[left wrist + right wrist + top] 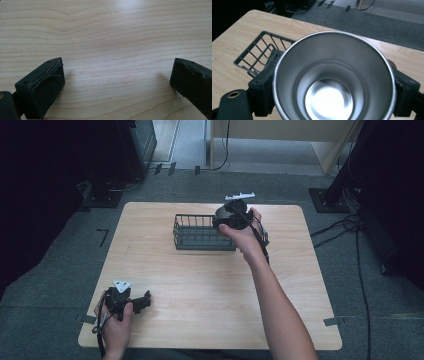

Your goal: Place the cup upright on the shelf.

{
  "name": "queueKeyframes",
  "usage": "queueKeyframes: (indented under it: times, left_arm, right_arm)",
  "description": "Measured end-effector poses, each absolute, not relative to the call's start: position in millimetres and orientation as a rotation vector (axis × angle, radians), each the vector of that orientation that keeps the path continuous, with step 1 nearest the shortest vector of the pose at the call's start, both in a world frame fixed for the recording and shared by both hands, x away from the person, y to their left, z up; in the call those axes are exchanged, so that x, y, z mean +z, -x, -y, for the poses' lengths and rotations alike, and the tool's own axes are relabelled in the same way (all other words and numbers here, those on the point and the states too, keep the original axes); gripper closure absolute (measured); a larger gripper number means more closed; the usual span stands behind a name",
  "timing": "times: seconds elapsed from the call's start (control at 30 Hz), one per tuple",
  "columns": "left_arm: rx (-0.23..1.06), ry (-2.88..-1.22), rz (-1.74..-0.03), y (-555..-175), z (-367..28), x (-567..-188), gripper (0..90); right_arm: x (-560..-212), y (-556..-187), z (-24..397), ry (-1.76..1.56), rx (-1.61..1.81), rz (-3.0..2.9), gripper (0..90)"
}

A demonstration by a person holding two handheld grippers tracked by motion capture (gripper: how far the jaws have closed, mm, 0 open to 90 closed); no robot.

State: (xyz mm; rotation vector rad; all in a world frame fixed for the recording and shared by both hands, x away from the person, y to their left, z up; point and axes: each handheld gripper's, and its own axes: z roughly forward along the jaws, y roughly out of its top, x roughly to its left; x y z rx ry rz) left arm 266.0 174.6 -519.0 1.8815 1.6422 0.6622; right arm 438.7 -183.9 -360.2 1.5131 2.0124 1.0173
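A shiny steel cup (332, 82), open end toward the camera and empty inside, sits between the two black jaws of my right gripper (334, 96), which is shut on its sides. In the high view my right gripper (228, 218) hangs at the right end of a dark wire basket (200, 216) at the back middle of the wooden table (200, 290). The basket (257, 53) lies just behind and left of the cup. My left gripper (142, 301) rests near the front left corner. It stands open (117, 82) over bare wood, nothing between its jaws.
Grey carpet surrounds the table. Black equipment (135, 145) and cables (345, 227) stand at the back left and right. A light wooden desk leg (335, 150) rises at the far right. Tape marks (332, 321) lie beside the table's corners.
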Motion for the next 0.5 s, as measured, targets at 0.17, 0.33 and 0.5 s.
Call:
queueKeyframes:
  times: [0.17, 0.33, 0.5]
  left_arm:
    - [0.661, -1.886, -1.642, -266.0, -174.7, -518.8, 0.0]
    - [0.662, -1.885, -1.641, -266.0, -174.7, -518.9, 0.0]
    - [0.662, -1.884, -1.642, -266.0, -174.7, -518.9, 0.0]
  right_arm:
    - [-359.4, -447.4, 176.4, -1.511, 1.011, -2.009, 14.0]
    - [-362.0, -460.4, 172.2, -1.526, 1.006, -1.986, 14.0]
    - [-367.2, -466.1, 169.6, -1.529, 0.998, -1.976, 14.0]
